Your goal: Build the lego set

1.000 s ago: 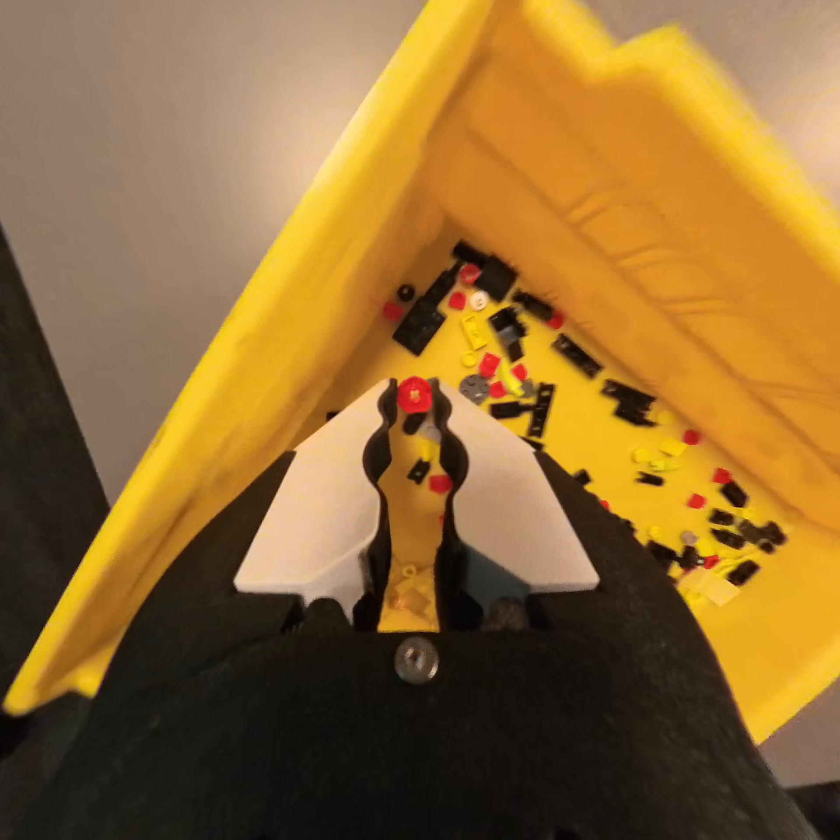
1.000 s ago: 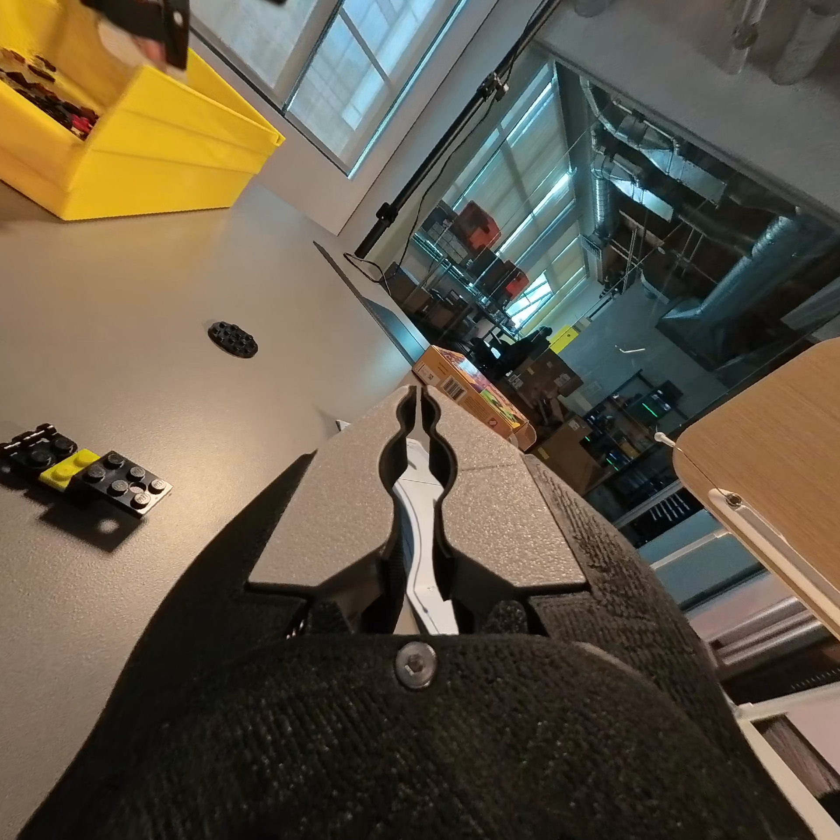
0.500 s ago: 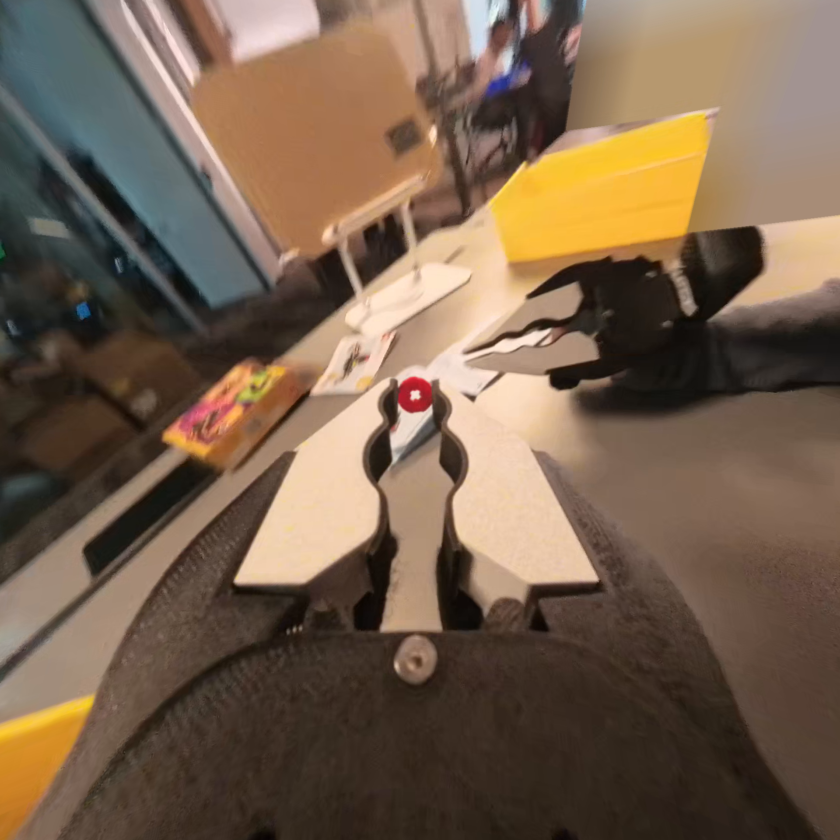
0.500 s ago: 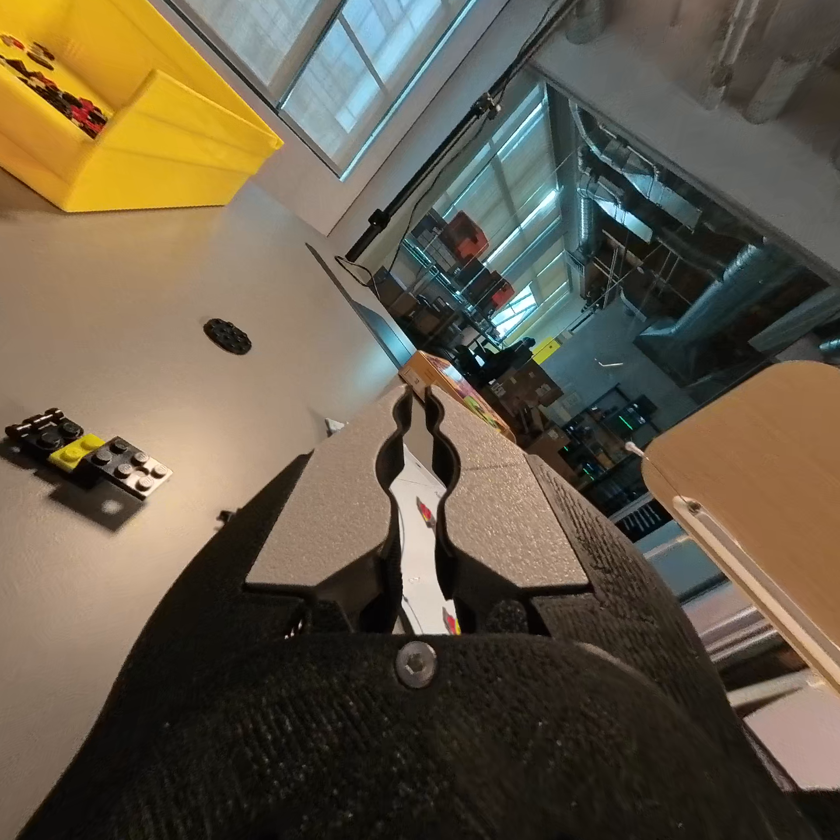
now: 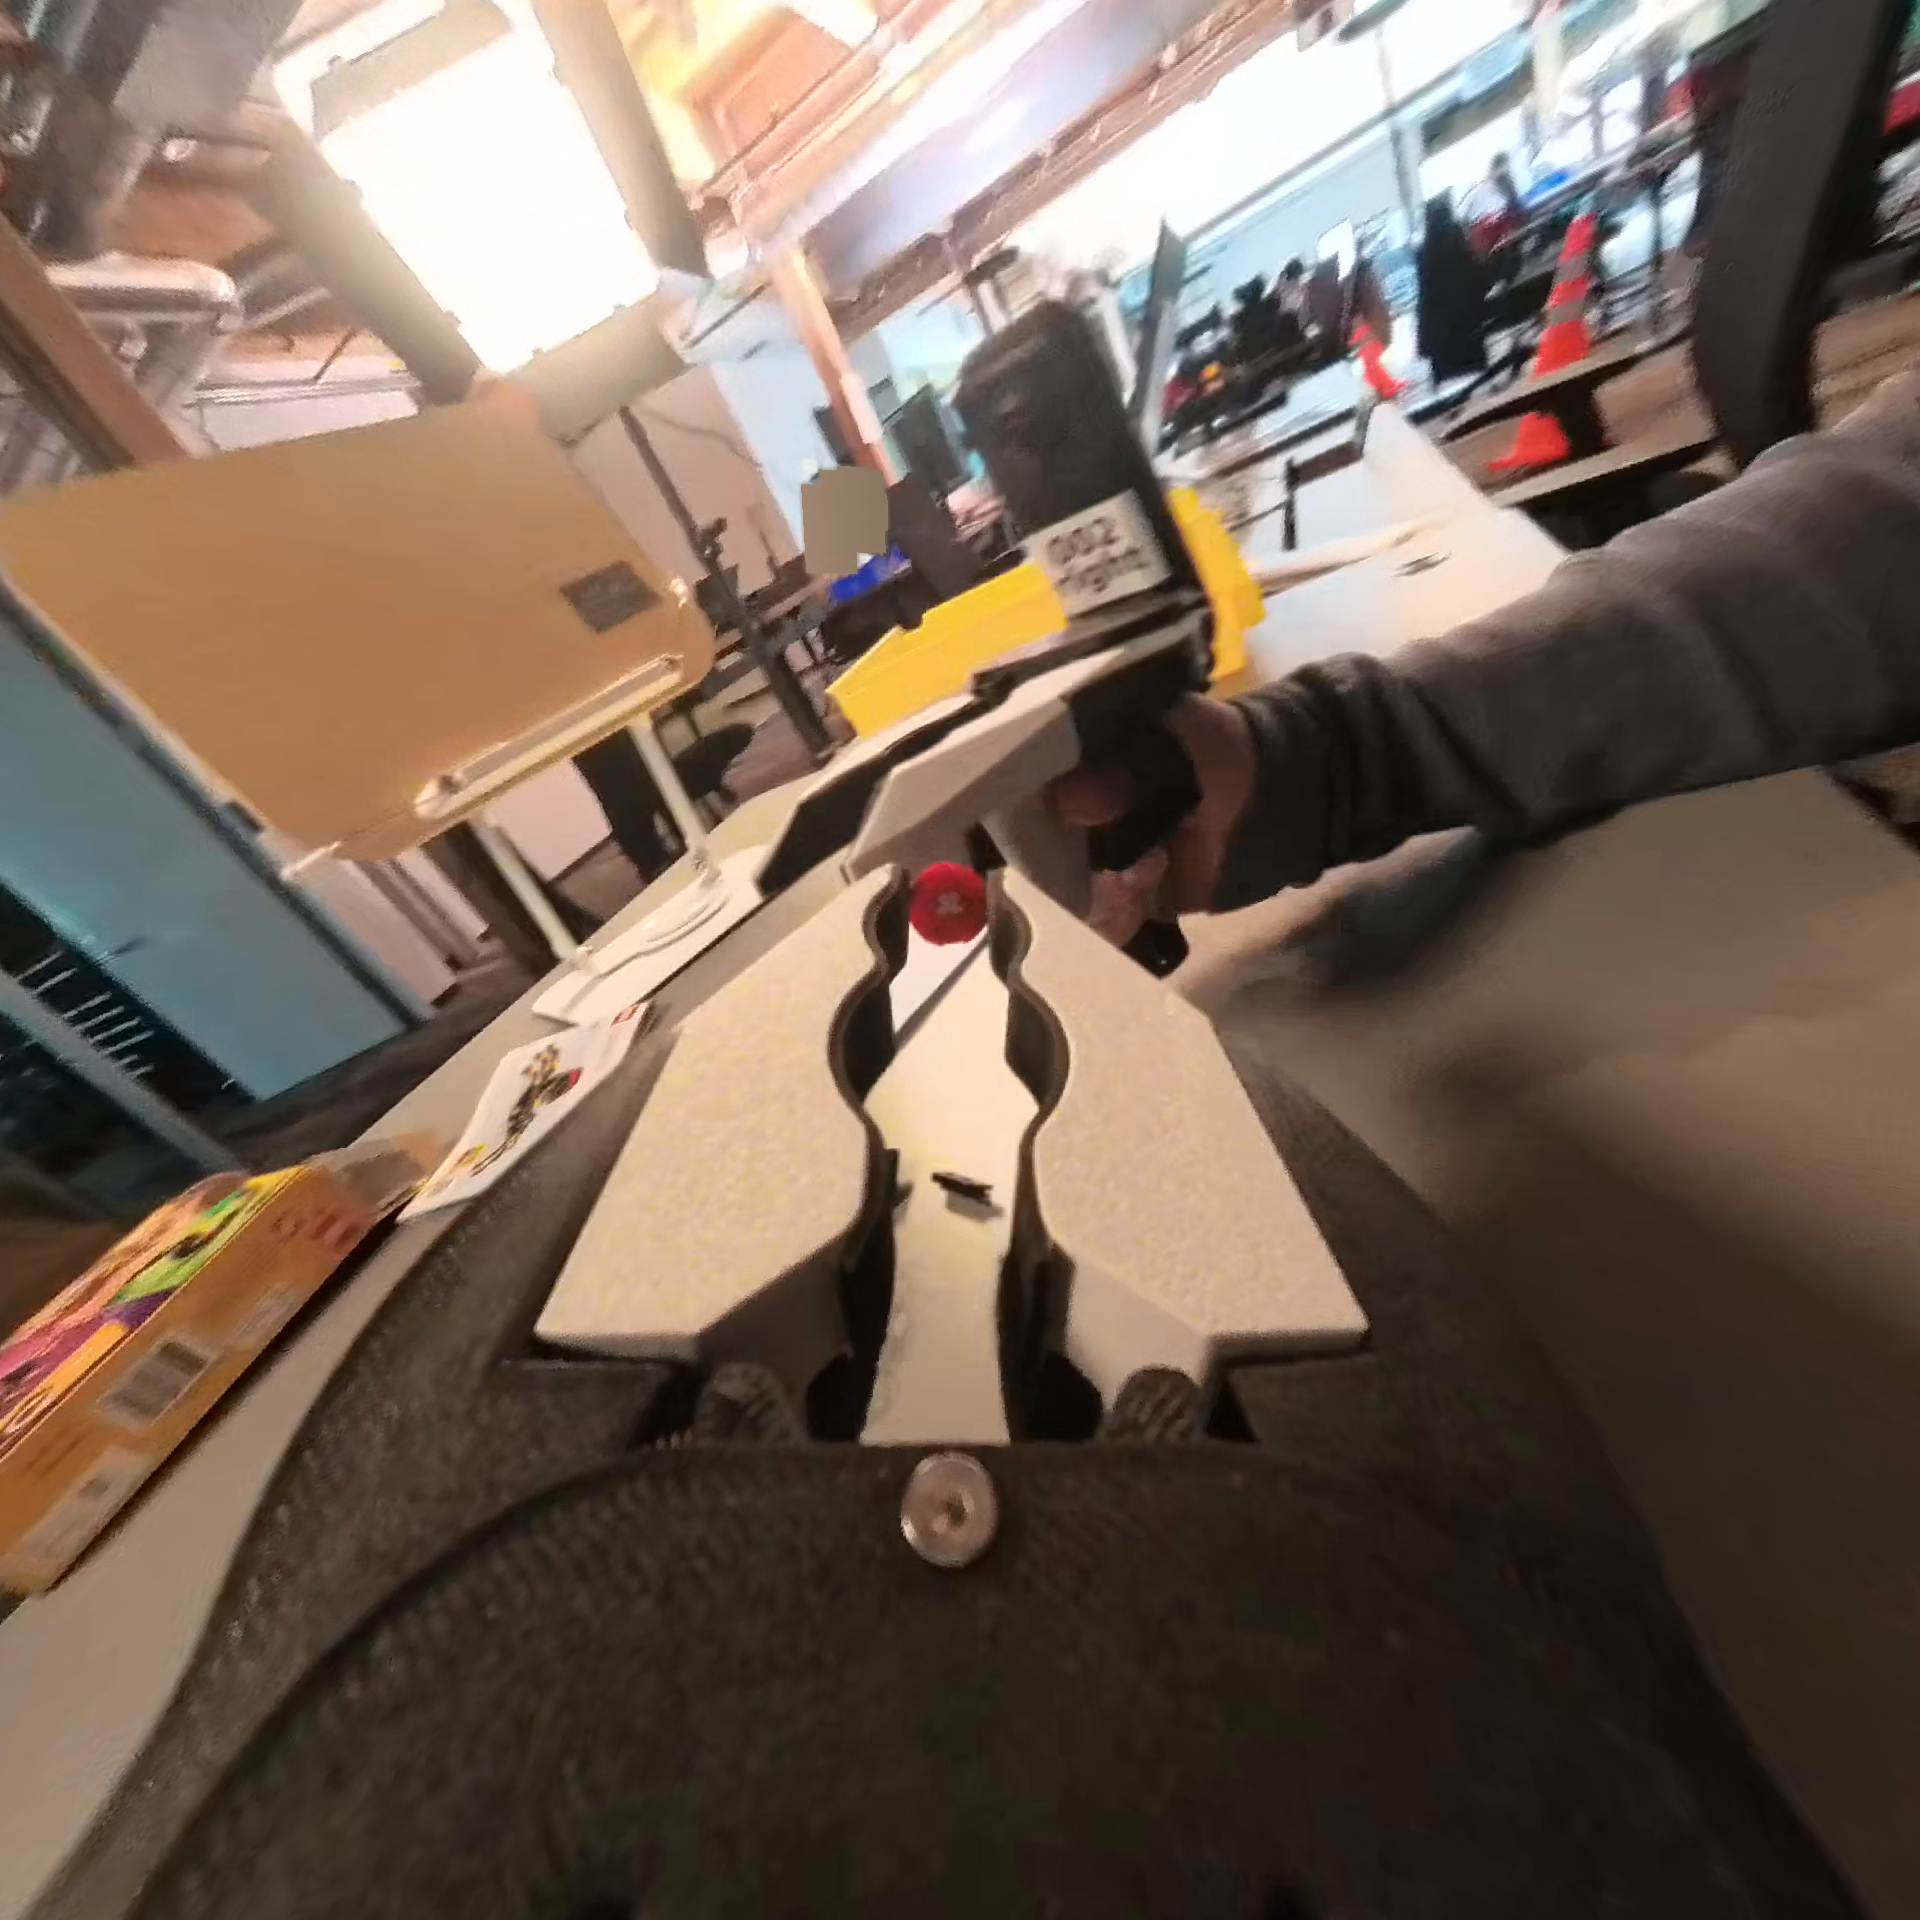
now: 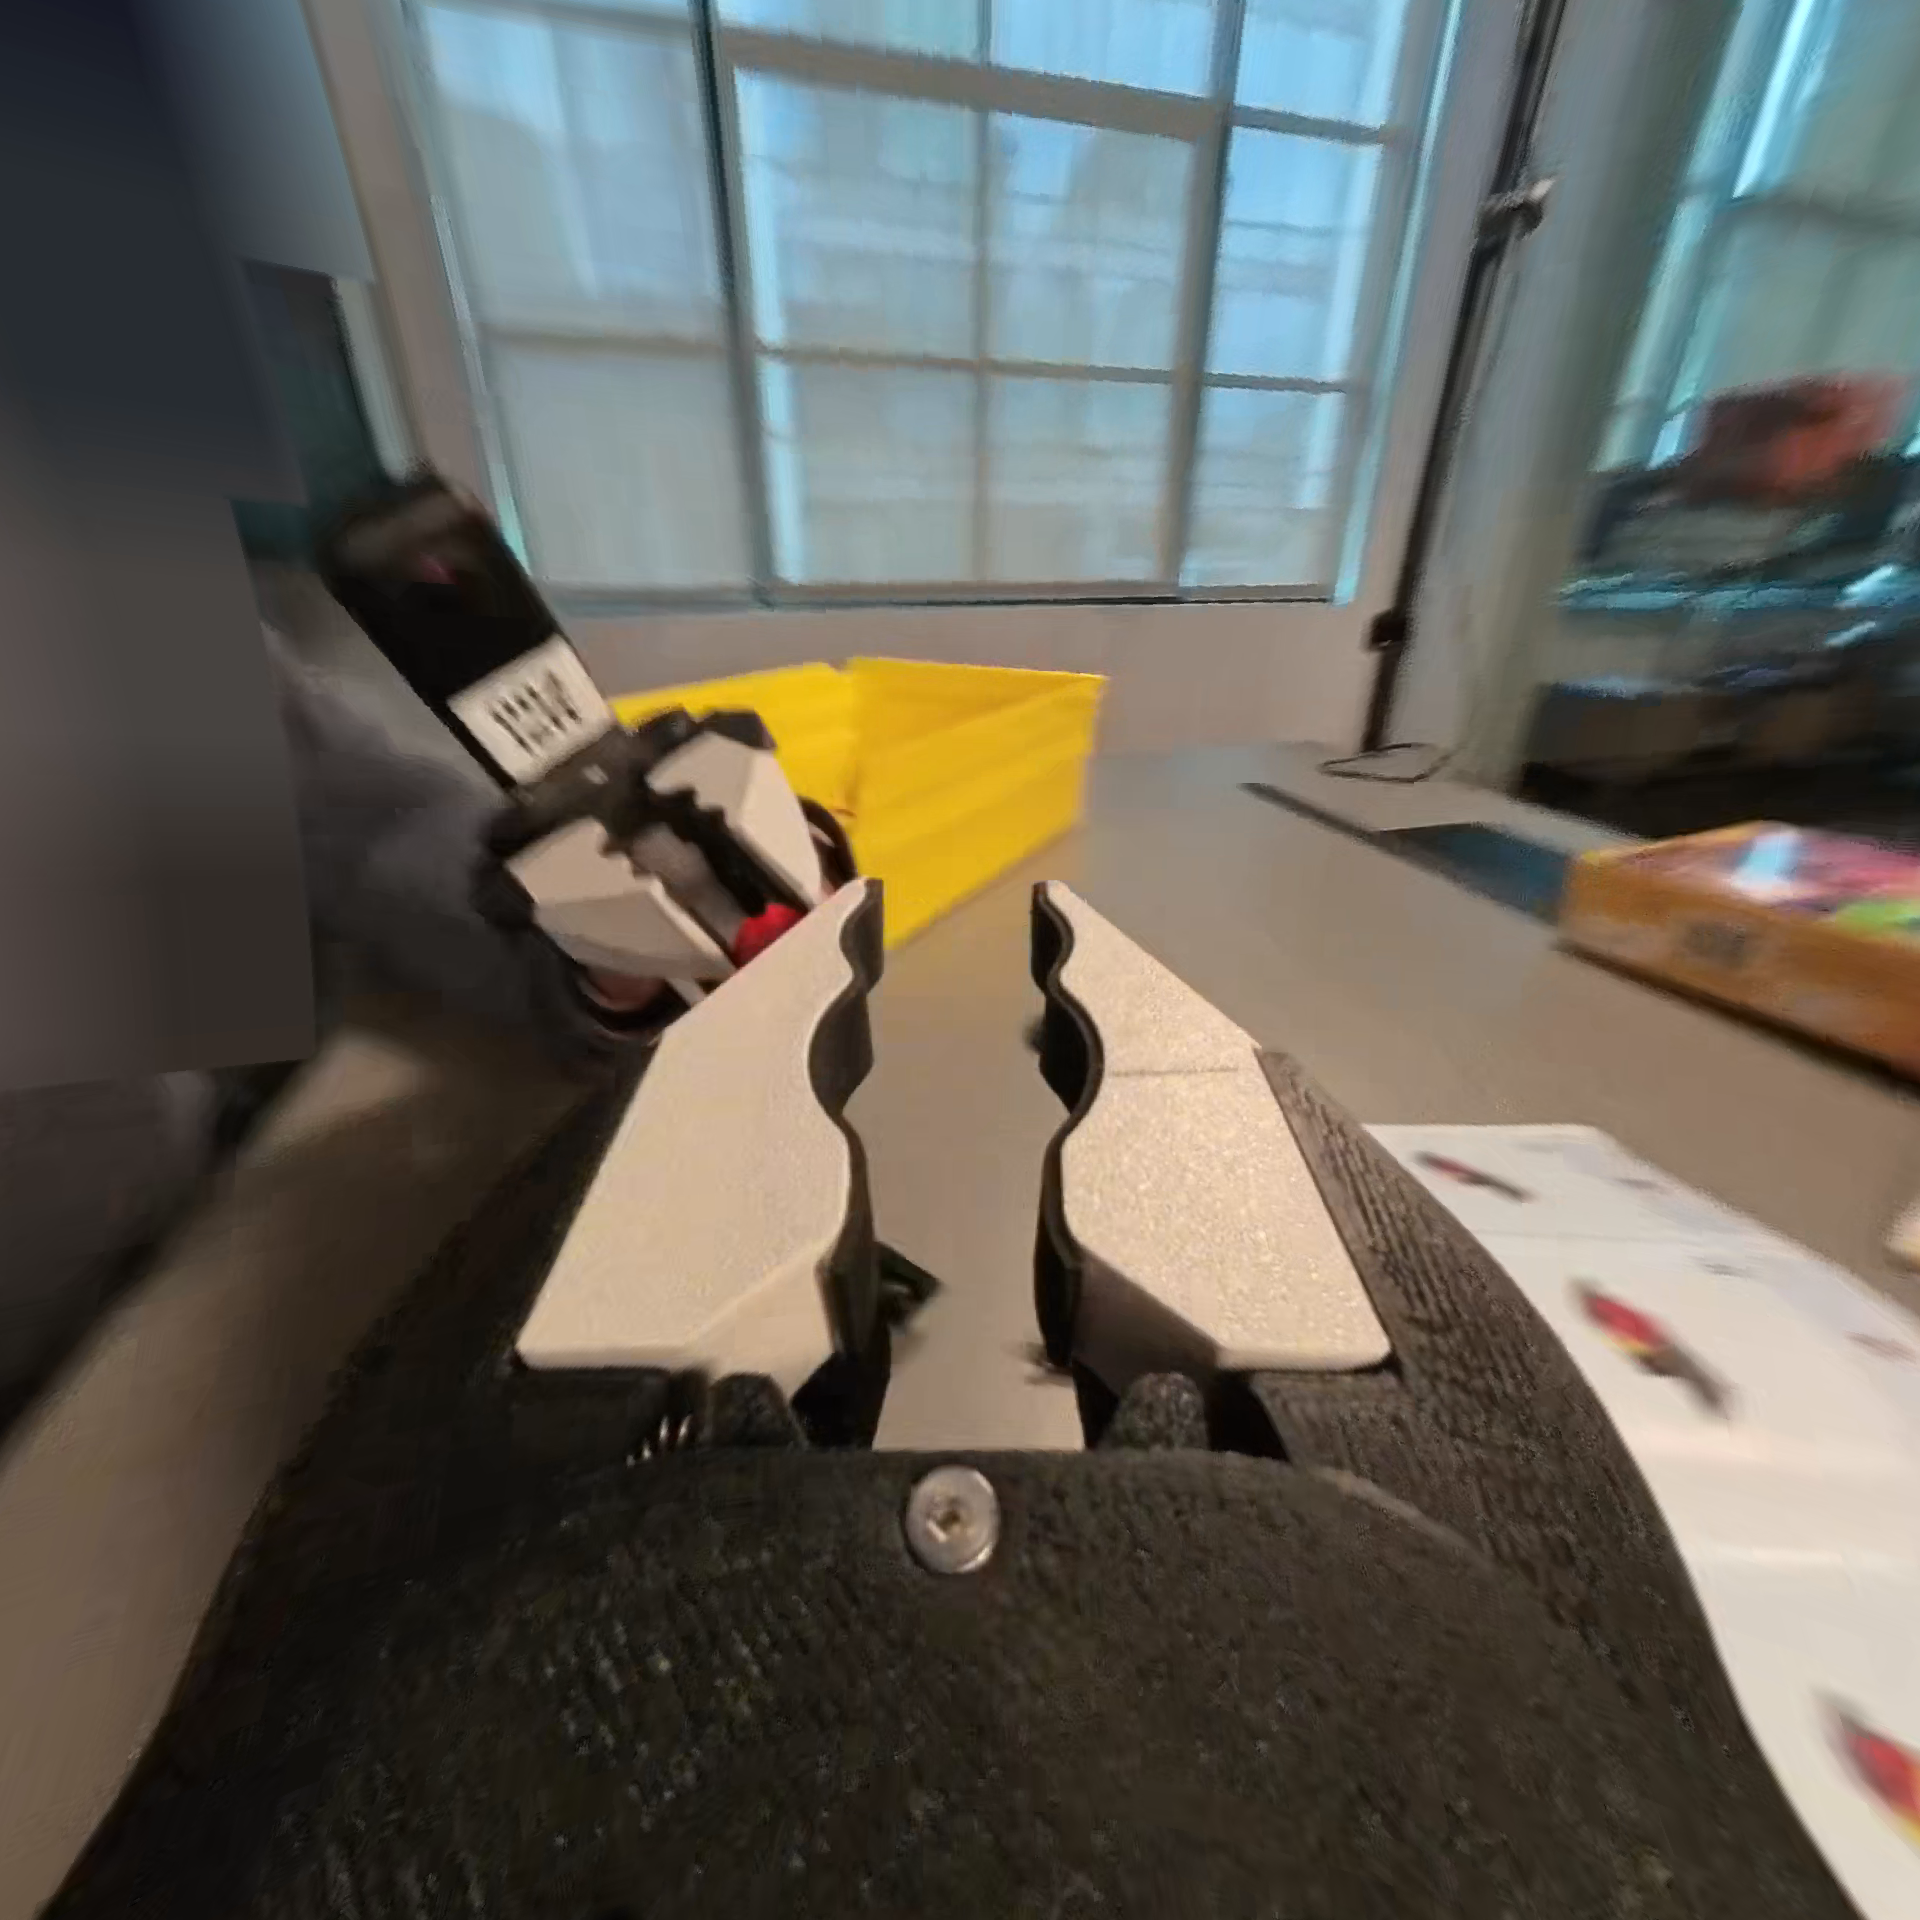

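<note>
My left gripper [image 5: 945, 896] is shut on a small round red lego piece [image 5: 945, 906], held at its fingertips above the grey table [image 5: 1558, 1143]. My right gripper [image 6: 954, 916] is open and empty. The two grippers point at each other, tips close together. In the left wrist view the right gripper [image 5: 831, 857] hangs just beyond the red piece, held by a hand in a grey sleeve. In the right wrist view the left gripper [image 6: 774, 920] is at the left with the red piece [image 6: 767, 927] in its tips. A small black piece [image 5: 961, 1184] lies on the table below.
A yellow parts bin [image 6: 977, 769] stands behind the grippers, also seen in the left wrist view [image 5: 935, 644]. An orange lego box [image 6: 1756, 935] and an instruction booklet [image 6: 1662, 1299] lie on the table. A wooden-topped white stand [image 5: 343, 623] is further off.
My left gripper has left the yellow bin with the red piece and swung over to meet the right gripper. My right gripper has opened and turned toward the left one.
</note>
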The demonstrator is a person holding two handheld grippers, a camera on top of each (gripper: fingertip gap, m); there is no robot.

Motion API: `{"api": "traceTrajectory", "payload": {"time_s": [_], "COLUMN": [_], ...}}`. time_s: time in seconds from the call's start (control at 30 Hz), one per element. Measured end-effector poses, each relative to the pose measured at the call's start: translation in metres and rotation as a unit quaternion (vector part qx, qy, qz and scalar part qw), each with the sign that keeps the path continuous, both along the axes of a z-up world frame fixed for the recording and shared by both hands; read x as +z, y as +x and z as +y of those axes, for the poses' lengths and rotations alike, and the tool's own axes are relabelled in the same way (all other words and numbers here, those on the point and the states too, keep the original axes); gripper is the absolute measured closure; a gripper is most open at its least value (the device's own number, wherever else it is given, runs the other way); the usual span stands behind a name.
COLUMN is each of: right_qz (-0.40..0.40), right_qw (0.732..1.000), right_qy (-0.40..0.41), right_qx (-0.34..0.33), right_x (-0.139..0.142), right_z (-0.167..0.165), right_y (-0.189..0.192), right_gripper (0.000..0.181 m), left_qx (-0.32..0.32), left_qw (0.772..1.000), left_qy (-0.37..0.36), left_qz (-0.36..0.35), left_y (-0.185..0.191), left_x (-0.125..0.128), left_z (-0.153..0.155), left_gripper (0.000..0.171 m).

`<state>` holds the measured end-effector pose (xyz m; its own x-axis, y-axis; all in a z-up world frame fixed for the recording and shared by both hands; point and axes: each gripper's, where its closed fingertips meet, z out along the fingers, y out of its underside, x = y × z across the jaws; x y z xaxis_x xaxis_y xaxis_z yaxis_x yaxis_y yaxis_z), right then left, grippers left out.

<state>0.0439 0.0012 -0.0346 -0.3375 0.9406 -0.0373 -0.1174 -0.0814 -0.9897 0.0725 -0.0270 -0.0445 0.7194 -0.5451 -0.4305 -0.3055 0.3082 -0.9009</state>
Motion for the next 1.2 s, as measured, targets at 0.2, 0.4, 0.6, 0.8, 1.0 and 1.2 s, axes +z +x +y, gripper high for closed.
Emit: {"api": "traceTrajectory", "payload": {"time_s": [0.2,0.4,0.6,0.8,1.0,1.2], "right_qz": [-0.076,-0.152,-0.171,-0.194,-0.289,-0.332], "right_qw": [0.939,0.884,0.878,0.925,0.950,0.904], "right_qy": [-0.272,-0.333,-0.339,-0.250,0.033,0.255], "right_qx": [0.195,0.289,0.292,0.210,0.116,0.084], "right_x": [0.010,-0.005,-0.012,-0.025,-0.070,-0.104], "right_z": [-0.023,-0.048,-0.052,-0.036,-0.034,-0.038], "right_y": [0.006,0.010,0.007,0.004,0.013,0.018], "right_gripper": [0.155,0.154,0.167,0.168,0.168,0.167], "left_qx": [0.001,-0.006,-0.015,0.039,0.061,0.072], "left_qw": [1.000,1.000,0.999,0.993,0.950,0.935], "left_qy": [0.015,0.021,0.027,-0.110,-0.286,-0.317], "left_qz": [0.005,0.006,0.036,0.034,0.115,0.144], "left_y": [-0.008,-0.007,-0.001,-0.012,-0.019,-0.027], "left_x": [0.002,0.003,-0.002,-0.032,-0.092,-0.107], "left_z": [-0.006,-0.009,-0.012,0.007,-0.002,-0.009], "left_gripper": [0.157,0.157,0.158,0.129,0.110,0.125]}}
